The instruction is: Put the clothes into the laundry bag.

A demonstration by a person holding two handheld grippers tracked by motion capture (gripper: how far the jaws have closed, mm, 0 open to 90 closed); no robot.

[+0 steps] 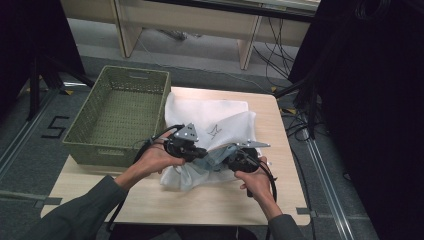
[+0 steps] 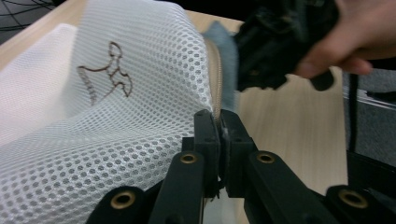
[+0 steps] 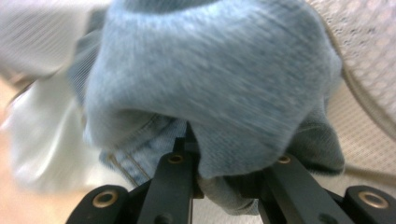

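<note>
A white mesh laundry bag [image 1: 210, 117] with a brown logo lies on the wooden table [image 1: 280, 190]. My left gripper [image 1: 200, 152] is shut on the bag's zipper edge at its near opening; in the left gripper view the jaws [image 2: 219, 122] pinch the tan zipper seam of the mesh [image 2: 116, 130]. My right gripper [image 1: 231, 159] is shut on a blue knit garment [image 1: 212, 159] at the bag's mouth. In the right gripper view the garment [image 3: 210, 79] bulges over the jaws [image 3: 231, 154] and hides the right fingertip, with mesh [image 3: 364, 56] behind it.
A green woven basket [image 1: 135, 72] stands on the table's left side, touching the bag's left edge. Bare tabletop lies near the front edge and at the right. Dark curtains, cables and stands surround the table.
</note>
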